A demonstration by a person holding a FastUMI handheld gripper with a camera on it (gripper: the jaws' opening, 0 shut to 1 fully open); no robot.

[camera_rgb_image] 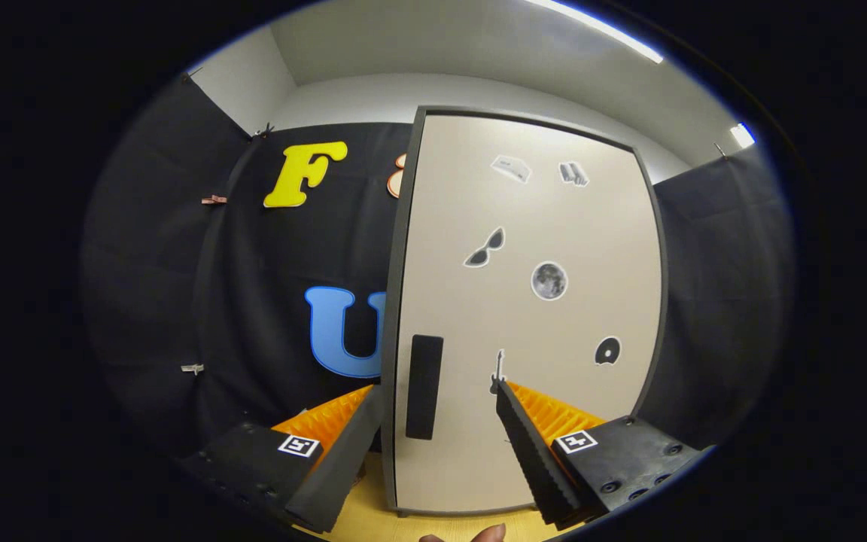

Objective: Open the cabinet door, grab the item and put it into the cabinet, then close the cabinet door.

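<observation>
A tall cabinet (pixel 531 316) with a pale door and dark frame stands just ahead of me on a wooden surface. Its door is shut and carries several small stickers. A dark upright handle (pixel 424 386) sits near the door's left edge, low down. My gripper (pixel 439 391) is open, its fingers spread either side of the handle. The left fingertip (pixel 369 403) lies by the door's left edge and the right fingertip (pixel 505 395) in front of the door panel. Nothing is held between them.
Black cloth walls the booth behind and to both sides of the cabinet. The yellow wooden tabletop (pixel 373 512) shows under the fingers. A person's fingertips (pixel 479 536) show at the very bottom.
</observation>
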